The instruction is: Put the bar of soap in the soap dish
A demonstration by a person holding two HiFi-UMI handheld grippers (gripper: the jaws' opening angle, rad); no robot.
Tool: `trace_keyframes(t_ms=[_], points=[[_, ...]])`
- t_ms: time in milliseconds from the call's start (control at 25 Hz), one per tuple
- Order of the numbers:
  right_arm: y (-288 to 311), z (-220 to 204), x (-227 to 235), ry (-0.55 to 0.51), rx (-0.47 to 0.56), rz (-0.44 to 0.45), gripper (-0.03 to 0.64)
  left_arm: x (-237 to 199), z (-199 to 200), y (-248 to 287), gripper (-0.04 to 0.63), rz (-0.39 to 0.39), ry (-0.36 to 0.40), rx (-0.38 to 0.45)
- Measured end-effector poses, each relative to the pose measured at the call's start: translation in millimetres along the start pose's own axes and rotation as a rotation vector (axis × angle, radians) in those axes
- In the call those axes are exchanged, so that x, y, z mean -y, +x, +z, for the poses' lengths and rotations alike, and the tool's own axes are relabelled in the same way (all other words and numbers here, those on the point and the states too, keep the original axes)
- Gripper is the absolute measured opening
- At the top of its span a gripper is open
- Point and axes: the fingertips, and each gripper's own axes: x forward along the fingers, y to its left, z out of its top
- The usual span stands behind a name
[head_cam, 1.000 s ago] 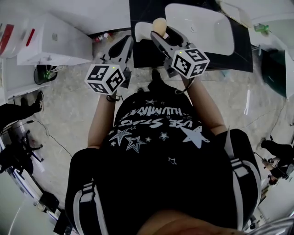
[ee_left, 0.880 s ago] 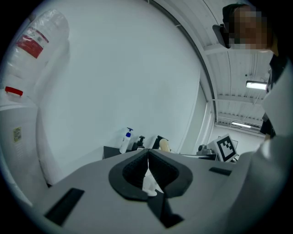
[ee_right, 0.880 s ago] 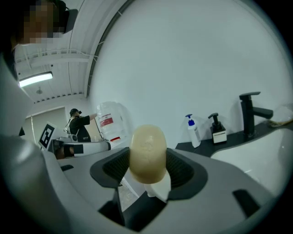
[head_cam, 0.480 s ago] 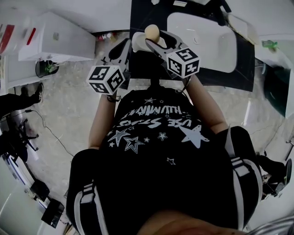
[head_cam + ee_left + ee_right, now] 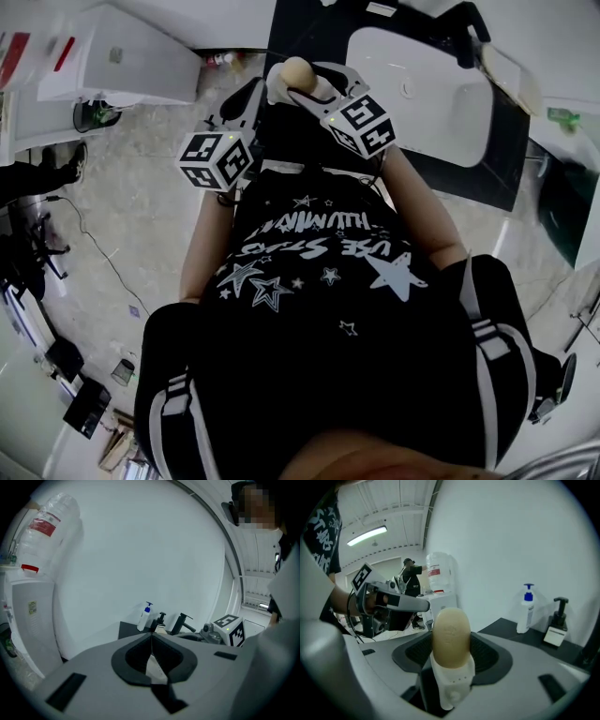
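One smooth beige oval soap bar [image 5: 450, 634]

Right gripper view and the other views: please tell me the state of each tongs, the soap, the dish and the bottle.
right tongs: shut on the bar of soap.
left tongs: shut, with nothing between them.
bar of soap: upright, held by the right tongs.
soap dish: just below the soap; whether they touch cannot be told.
pump bottle: upright on the dark counter.
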Motion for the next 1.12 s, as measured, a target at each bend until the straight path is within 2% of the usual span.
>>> trace_keyframes(t_ms=[280, 600, 920, 1120], points=[[8, -16, -3, -0.119, -0.093, 0.055, 0.255, -1, -7, 3, 0.012, 0.033, -0.011, -0.012], [15, -35, -8, -0.169, -0.174, 0.129, 0.255, -2, -14, 9, 0.012, 0.052, -0.013, -0.031], [19, -48, -11, -0.329, -0.266, 0.116, 0.255, -4, -16, 8, 0.012, 0.065, -0.018, -0.038], [21, -49, -9, -0.323, -0.288, 0.113, 0.255, -4, -15, 9, 0.012, 0.065, -0.015, -0.038]])
